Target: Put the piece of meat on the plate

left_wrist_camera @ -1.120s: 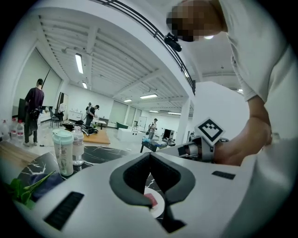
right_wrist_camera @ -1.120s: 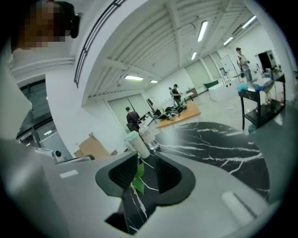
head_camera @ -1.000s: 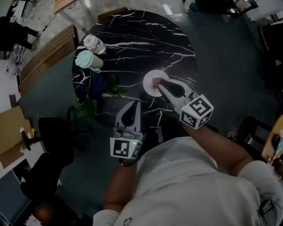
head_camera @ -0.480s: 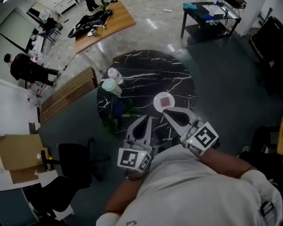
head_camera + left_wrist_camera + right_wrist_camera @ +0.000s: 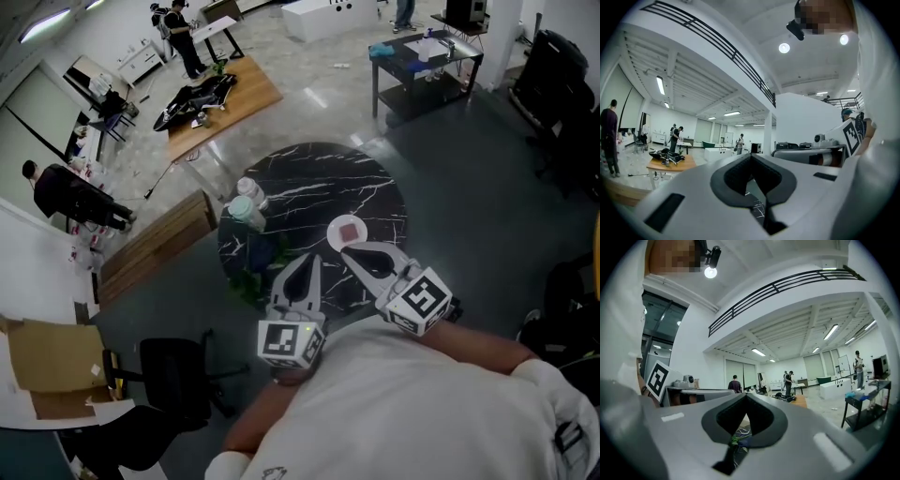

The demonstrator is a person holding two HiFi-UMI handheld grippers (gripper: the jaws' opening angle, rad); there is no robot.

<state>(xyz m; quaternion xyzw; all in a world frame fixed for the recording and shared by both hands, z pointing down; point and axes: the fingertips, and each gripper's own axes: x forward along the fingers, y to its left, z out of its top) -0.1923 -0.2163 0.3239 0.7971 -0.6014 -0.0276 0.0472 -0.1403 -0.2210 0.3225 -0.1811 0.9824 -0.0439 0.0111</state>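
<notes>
We see the piece of meat [image 5: 349, 231] lying on the plate [image 5: 331, 236], a small pinkish square at its middle; the plate sits at about five o'clock on the round black veined surface [image 5: 309, 183], close to the rim; by that reading the task looks done. The left gripper [image 5: 311, 259] is pressed together with nothing between its jaws, and its own view shows the tips meeting [image 5: 751, 156]; the right gripper [image 5: 347, 250] is likewise pressed together and empty [image 5: 746, 395]. Both are held well above the surface and look out across the room, not down. Two bottles [image 5: 246, 201] stand at nine o'clock on the surface, and a leafy plant [image 5: 255, 259] at seven o'clock. We judge the meat light, soft and floppy, probably slick on its faces; if it needed shifting, we would pinch it across one edge with a gentle squeeze, since a hard one would crush it and a loose one might let it slide. The plate looks light and breakable, so it may skid if nudged.
</notes>
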